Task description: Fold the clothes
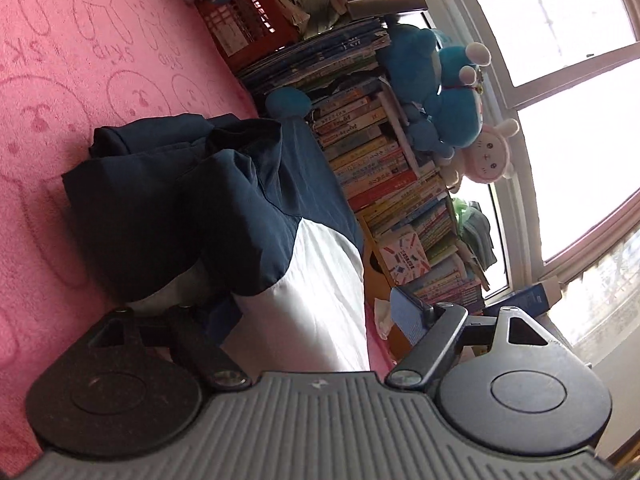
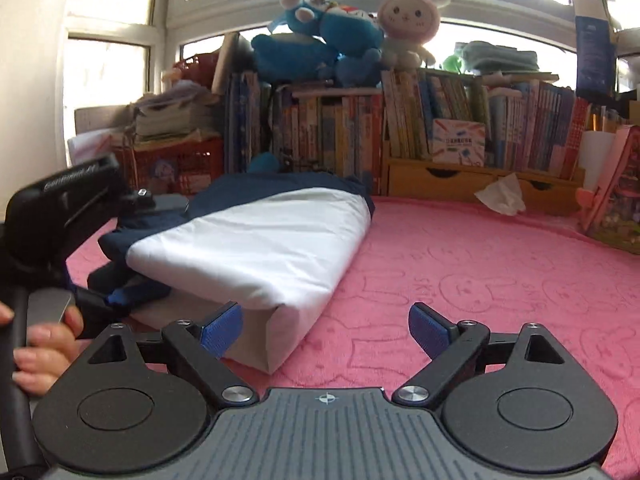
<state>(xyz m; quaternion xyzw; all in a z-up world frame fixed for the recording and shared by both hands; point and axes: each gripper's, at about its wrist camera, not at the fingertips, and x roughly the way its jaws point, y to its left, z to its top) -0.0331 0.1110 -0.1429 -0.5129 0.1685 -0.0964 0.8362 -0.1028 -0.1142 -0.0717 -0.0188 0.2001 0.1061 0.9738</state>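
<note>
A folded navy-and-white garment (image 2: 256,248) lies on the pink blanket (image 2: 480,280), white panel on top and loose navy folds bunched at its left side. My right gripper (image 2: 326,328) stands open at the garment's near corner. Its left blue pad (image 2: 222,328) sits in front of the white edge and its right pad (image 2: 430,330) is over bare blanket. In the rolled left wrist view the garment (image 1: 192,200) lies right ahead of my left gripper (image 1: 296,312), which is open. Navy cloth hides its left fingertip; its right pad (image 1: 408,312) stands apart from the white cloth.
A person's hand (image 2: 44,336) grips the left tool's handle at the left edge. Behind the blanket stand a packed bookshelf (image 2: 460,128), plush toys (image 2: 328,40) on top, a red crate (image 2: 176,168), wooden drawers (image 2: 440,180) and a crumpled tissue (image 2: 502,196). Windows fill the back.
</note>
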